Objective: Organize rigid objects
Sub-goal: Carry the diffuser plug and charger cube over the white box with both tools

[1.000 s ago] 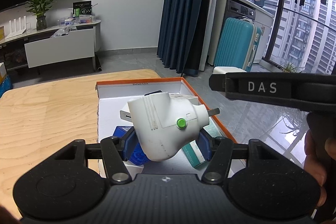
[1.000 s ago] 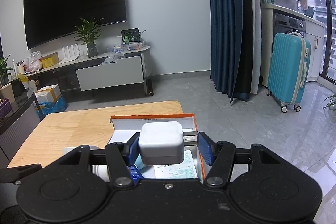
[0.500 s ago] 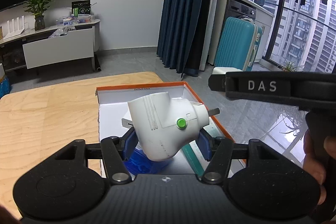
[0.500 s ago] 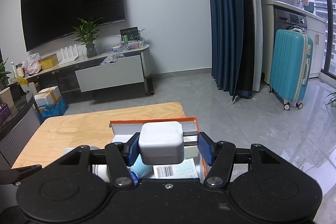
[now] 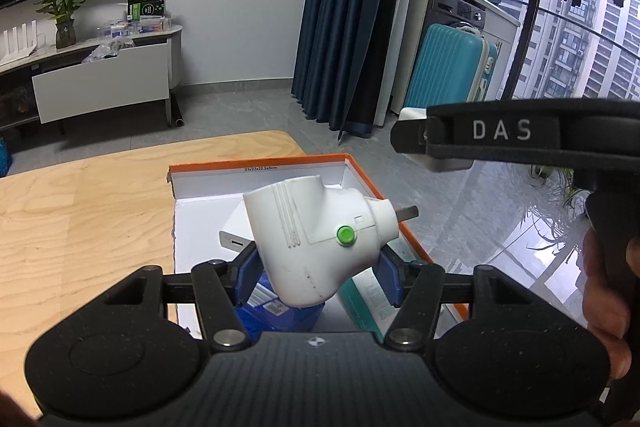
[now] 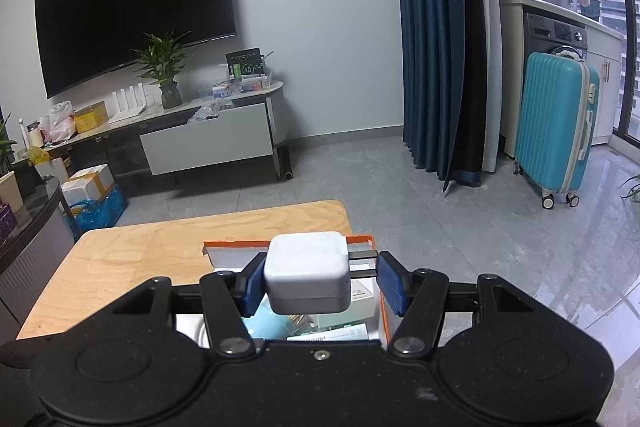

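My left gripper (image 5: 316,271) is shut on a white plug adapter (image 5: 316,239) with a green button and metal prongs, held tilted above an orange-rimmed white box (image 5: 256,165). In the box lie a blue packet (image 5: 276,311) and a teal carton (image 5: 366,301). My right gripper (image 6: 320,285) is shut on a white cube charger (image 6: 306,277) whose prongs point right; the charger rests against the left pad and the prongs reach the right pad. It hangs over the same box (image 6: 236,247). The right gripper also shows in the left wrist view (image 5: 500,135).
The box stands at the right end of a light wooden table (image 5: 80,211), near its right edge. Beyond are grey floor, a TV cabinet (image 6: 208,143), a blue curtain (image 6: 440,47) and a teal suitcase (image 6: 556,123).
Both grippers have moved slightly forward and up over the box with their objects still held. The box contents have slid lower in both views.
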Demonstrator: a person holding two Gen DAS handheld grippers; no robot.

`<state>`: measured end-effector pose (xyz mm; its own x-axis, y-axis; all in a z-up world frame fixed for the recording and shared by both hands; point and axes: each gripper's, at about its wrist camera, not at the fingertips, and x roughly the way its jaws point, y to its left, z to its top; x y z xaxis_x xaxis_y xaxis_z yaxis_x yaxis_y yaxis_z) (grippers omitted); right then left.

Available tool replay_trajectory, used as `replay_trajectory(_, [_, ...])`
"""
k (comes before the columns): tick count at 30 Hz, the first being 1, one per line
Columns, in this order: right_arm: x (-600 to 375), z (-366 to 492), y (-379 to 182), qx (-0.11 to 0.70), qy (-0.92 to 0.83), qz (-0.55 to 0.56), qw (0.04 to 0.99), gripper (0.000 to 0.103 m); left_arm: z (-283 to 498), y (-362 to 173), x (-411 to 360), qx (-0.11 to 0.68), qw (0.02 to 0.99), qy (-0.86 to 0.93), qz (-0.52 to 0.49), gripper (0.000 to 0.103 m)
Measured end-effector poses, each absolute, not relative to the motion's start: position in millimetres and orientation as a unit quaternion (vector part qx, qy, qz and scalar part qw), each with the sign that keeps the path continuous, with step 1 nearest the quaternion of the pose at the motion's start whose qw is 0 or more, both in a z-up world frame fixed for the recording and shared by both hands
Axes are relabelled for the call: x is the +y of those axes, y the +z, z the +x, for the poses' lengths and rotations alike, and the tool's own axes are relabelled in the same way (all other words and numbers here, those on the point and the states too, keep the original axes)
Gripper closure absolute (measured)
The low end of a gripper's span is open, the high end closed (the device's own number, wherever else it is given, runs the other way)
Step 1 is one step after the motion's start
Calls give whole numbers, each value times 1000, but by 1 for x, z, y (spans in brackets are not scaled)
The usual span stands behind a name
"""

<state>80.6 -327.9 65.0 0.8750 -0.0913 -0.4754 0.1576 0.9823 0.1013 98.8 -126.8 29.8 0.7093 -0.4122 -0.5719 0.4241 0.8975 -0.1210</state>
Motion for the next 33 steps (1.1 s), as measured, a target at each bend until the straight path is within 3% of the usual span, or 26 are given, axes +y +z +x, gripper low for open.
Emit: replay_trajectory(33, [-335,109,51,259,-53,67,962,33,112,28,-136,317,920,-230,18,43])
